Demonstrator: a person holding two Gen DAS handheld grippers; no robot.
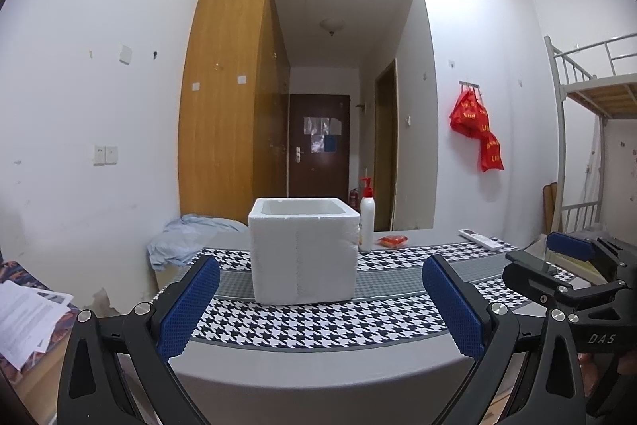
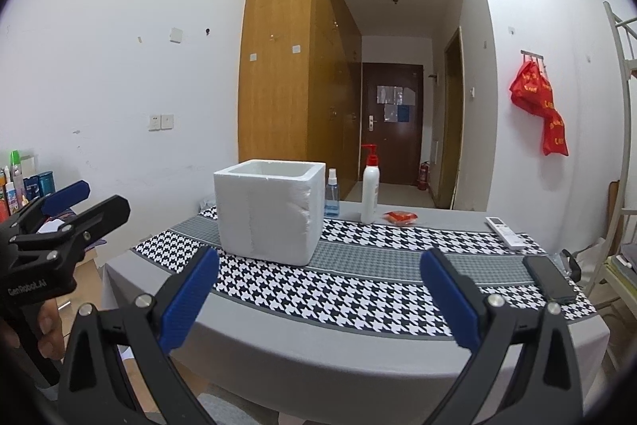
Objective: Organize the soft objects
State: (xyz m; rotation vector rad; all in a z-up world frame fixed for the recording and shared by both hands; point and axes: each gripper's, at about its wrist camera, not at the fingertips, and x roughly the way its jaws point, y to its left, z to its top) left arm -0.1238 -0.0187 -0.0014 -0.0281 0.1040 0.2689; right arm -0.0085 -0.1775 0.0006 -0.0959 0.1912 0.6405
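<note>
Left wrist view shows the left tool (image 1: pixel 320 305) spread wide and holding nothing, its blue pads low in the frame on either side of a white foam box (image 1: pixel 303 250). That box stands upright at frame centre on the houndstooth cloth (image 1: pixel 318 321) covering the bench (image 1: pixel 318 373), its open top facing up. At the right edge the right tool (image 1: pixel 557 257) hangs beside it, also released and empty.

From the right wrist view the same box (image 2: pixel 267 212) sits left of centre, so I judge the left tool the nearer and squarer to it. What soft thing is meant is hard to say. A small red packet (image 2: pixel 400 216) lies on the bench right of a white pump bottle (image 2: pixel 369 194), well beyond both tools and closer to the right tool's (image 2: pixel 318 301) side. A crumpled pale blue cloth (image 1: pixel 187 239) lies off the bench's far left end, left of the box, on the left tool's side. Either would need a long forward reach. A small spray bottle (image 2: pixel 331 197) stands just behind the box; a remote (image 2: pixel 505 232) and a phone (image 2: pixel 549 278) lie at right.
</note>
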